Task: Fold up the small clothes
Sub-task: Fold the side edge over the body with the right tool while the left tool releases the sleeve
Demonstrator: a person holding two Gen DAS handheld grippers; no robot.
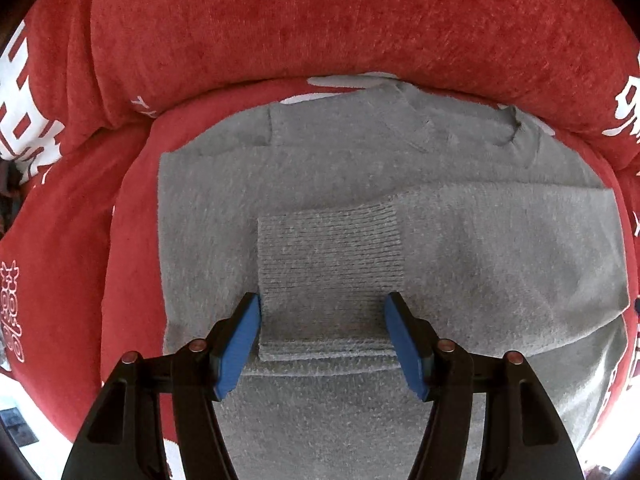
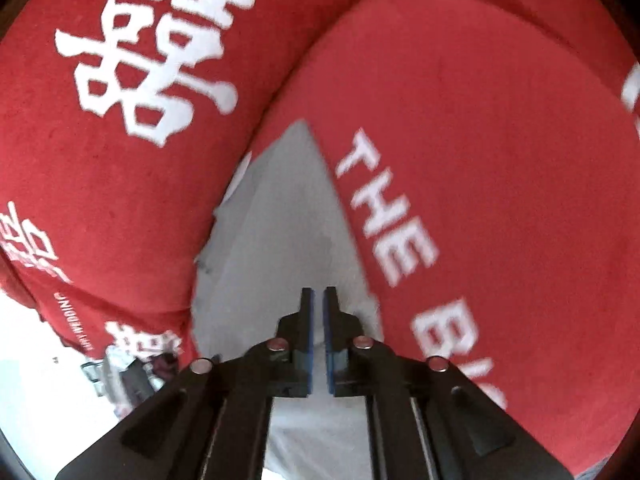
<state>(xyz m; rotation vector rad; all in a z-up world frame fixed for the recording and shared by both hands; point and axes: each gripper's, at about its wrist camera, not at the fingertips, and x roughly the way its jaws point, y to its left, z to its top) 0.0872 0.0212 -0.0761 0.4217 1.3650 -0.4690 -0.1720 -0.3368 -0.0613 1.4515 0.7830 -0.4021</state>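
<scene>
L gripper (image 1: 322,340) was held wide astride the folded ribbed cuff (image 1: 328,256) of the grey sweater (image 1: 480,248), nothing pinched; R gripper (image 2: 318,340) was near-closed, empty; cuff edge should be pinched squarely w/ layers aligned.

One grey knitted garment (image 1: 360,184), sleeve folded across its body. One red printed cover (image 1: 280,20) beneath. Two claws, one per view: left claw (image 1: 323,312), right claw (image 2: 318,300).
</scene>
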